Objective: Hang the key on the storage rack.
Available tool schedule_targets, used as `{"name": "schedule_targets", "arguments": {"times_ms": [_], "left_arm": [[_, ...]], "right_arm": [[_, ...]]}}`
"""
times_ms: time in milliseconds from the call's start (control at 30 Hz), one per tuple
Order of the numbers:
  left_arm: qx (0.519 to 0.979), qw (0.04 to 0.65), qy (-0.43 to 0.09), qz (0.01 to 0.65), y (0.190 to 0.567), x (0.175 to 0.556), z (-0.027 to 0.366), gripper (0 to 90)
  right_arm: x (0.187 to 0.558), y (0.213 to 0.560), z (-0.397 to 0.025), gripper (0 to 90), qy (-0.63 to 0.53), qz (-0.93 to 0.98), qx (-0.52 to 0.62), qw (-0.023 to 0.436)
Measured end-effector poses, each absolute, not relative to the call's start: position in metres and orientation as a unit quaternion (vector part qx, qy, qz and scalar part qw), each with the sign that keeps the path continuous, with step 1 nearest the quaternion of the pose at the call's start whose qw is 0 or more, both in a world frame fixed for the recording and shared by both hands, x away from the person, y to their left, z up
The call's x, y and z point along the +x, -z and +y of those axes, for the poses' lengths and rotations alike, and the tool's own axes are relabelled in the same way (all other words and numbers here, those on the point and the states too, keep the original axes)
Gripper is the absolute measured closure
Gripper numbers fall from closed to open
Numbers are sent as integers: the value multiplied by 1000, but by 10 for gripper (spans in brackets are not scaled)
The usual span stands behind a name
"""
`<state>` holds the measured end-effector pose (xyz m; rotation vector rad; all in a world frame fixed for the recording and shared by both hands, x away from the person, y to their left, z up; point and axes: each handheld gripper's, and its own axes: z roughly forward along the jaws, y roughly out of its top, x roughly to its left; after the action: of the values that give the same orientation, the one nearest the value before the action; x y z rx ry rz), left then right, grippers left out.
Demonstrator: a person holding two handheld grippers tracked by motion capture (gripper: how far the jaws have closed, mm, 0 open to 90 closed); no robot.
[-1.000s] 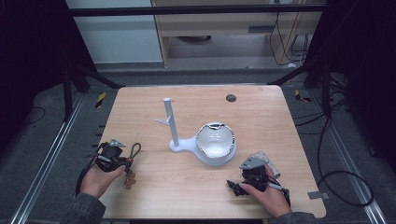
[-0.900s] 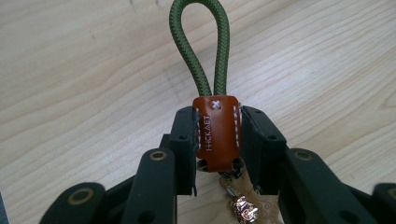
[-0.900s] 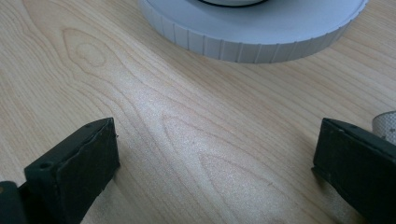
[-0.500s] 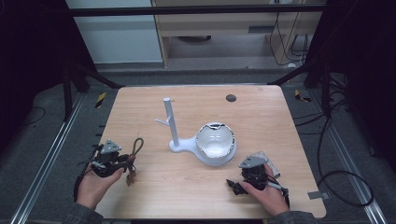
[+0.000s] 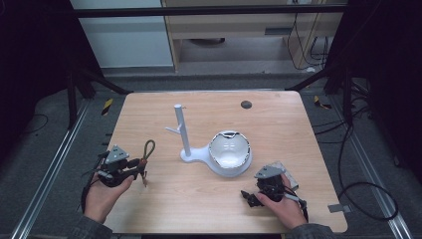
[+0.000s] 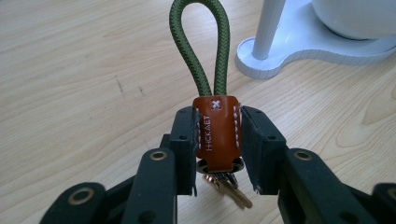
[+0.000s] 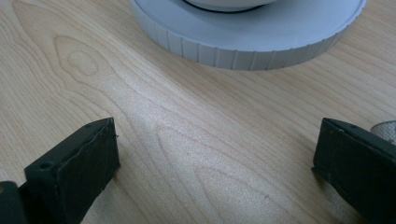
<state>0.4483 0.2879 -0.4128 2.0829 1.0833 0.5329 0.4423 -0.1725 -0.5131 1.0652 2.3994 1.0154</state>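
Note:
My left gripper [image 6: 217, 140] is shut on a keychain [image 6: 217, 133]: a brown leather tab with a green cord loop rising from it and brass keys hanging beneath. From above, that gripper [image 5: 134, 164] sits near the table's left edge with the keychain's green loop [image 5: 148, 148] pointing toward a white stand [image 5: 184, 134]. The stand has an upright post with a small peg and a round bowl-shaped dish [image 5: 229, 152] at its base. My right gripper [image 7: 215, 158] is open and empty, low over the wood just in front of the dish's ribbed base [image 7: 247, 42].
A small dark round spot [image 5: 246, 104] lies on the far part of the wooden table [image 5: 298, 129]. A grey textured object [image 7: 385, 130] shows beside my right jaw. Dark floor, metal rails and cables surround the table.
My left hand has shifted slightly toward the table's front left with the keychain still held. The right gripper stays in about the same place.

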Motion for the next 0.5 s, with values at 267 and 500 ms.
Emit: {"name": "schedule_targets", "arguments": {"times_ms": [267, 500], "left_arm": [[807, 385, -211, 396, 402, 454, 276, 665], [796, 415, -216, 384, 393, 446, 269, 665]], "right_arm": [[442, 513, -172, 2, -356, 839, 378, 163], [442, 513, -171, 2, -356, 838, 380, 163]]}}
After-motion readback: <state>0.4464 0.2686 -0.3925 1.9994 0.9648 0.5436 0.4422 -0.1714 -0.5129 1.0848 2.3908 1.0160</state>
